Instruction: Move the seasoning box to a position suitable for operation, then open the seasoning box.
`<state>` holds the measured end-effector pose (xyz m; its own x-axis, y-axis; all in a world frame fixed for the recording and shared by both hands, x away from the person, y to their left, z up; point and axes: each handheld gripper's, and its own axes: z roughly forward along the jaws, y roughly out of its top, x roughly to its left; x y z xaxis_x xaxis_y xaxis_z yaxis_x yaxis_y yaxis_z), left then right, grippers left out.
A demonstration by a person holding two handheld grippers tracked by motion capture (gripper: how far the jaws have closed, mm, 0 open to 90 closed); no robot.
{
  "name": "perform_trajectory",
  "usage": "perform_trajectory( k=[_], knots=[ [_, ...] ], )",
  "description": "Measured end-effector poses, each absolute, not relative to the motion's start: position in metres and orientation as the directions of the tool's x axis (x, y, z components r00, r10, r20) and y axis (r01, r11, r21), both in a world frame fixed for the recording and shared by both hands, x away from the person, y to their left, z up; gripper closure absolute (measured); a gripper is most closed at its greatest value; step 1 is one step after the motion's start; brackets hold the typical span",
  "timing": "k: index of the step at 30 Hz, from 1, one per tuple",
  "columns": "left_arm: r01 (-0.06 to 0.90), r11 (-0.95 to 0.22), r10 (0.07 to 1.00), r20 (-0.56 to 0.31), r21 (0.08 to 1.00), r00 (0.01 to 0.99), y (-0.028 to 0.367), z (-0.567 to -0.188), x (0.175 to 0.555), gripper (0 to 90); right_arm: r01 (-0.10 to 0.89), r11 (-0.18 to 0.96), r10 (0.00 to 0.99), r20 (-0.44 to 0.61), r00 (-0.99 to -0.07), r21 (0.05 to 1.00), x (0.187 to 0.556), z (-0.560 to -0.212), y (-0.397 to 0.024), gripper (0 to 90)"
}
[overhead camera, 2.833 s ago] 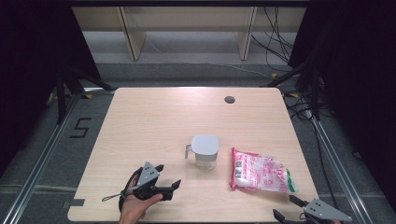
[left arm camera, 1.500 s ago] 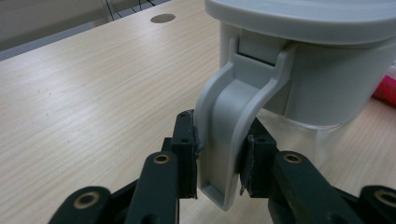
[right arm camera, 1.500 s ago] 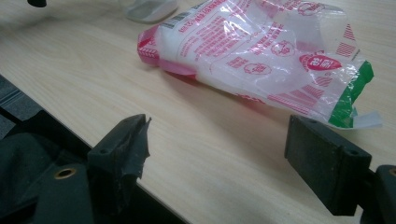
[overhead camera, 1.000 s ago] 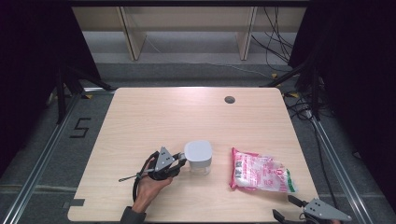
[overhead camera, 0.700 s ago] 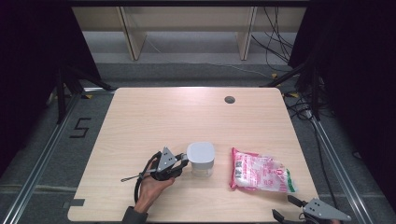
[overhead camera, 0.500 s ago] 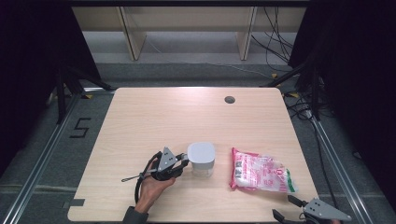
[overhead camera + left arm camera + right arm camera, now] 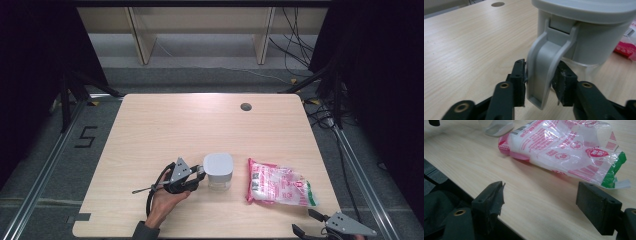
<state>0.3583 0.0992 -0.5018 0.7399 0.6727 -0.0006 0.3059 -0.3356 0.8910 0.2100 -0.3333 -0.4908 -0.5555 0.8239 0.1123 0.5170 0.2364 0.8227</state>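
A clear plastic jug [image 7: 219, 179] with a grey lid [image 7: 218, 163] stands near the table's front middle. Its grey handle [image 7: 543, 72] points toward me, and my left gripper [image 7: 201, 174] is shut on it. In the left gripper view both black pads [image 7: 520, 76] press the handle's sides. A pink, white and green plastic bag [image 7: 279, 183] lies flat to the right of the jug. My right gripper [image 7: 303, 222] hangs open off the table's front right edge, its jaws wide apart just short of the bag [image 7: 564, 150] and nothing between them.
The light wood table [image 7: 190, 125] has a small dark round hole [image 7: 245, 106] at the back right. Metal rails run on the floor along both sides, and cables lie on the floor beyond the far right corner.
My left gripper moved right from the front left of the table to the jug's handle and shut on it. The jug shifted slightly toward me. The right gripper stayed put.
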Motion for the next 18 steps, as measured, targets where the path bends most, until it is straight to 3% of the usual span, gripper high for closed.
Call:
perform_trajectory(
  k=[1,2,3,6,10,15,17,18],
  knots=[
    [0.299,-0.357,0.662,0.014,0.885,0.749,0.101,-0.501,0.358,58.9,0.517,0.236,0.824,0.112,-0.555,0.823,0.210,-0.491,-0.333,23.0],
    [0.309,-0.349,0.659,-0.002,0.885,0.752,0.102,-0.500,0.357,51.9,0.494,0.259,0.815,0.086,-0.572,0.830,0.212,-0.491,-0.334,23.0],
    [0.301,-0.358,0.654,0.007,0.884,0.756,0.105,-0.499,0.358,51.9,0.494,0.259,0.815,0.086,-0.572,0.830,0.212,-0.491,-0.334,23.0],
    [0.320,-0.332,0.662,-0.022,0.887,0.749,0.110,-0.493,0.356,39.6,0.499,0.261,0.808,0.095,-0.581,0.826,0.216,-0.491,-0.332,23.1],
    [0.298,-0.318,0.672,-0.008,0.900,0.741,0.114,-0.479,0.349,33.0,0.508,0.251,0.812,0.106,-0.574,0.824,0.215,-0.491,-0.330,23.1],
    [0.269,-0.316,0.668,0.012,0.910,0.744,0.116,-0.461,0.343,36.2,0.510,0.263,0.803,0.108,-0.586,0.819,0.216,-0.491,-0.328,23.1],
    [0.260,-0.324,0.674,0.029,0.910,0.738,0.115,-0.456,0.340,42.5,0.491,0.278,0.797,0.087,-0.597,0.825,0.216,-0.491,-0.329,23.1],
    [0.245,-0.327,0.670,0.041,0.913,0.741,0.114,-0.455,0.339,55.0,0.505,0.276,0.795,0.101,-0.598,0.818,0.215,-0.490,-0.330,23.0]
  ],
)
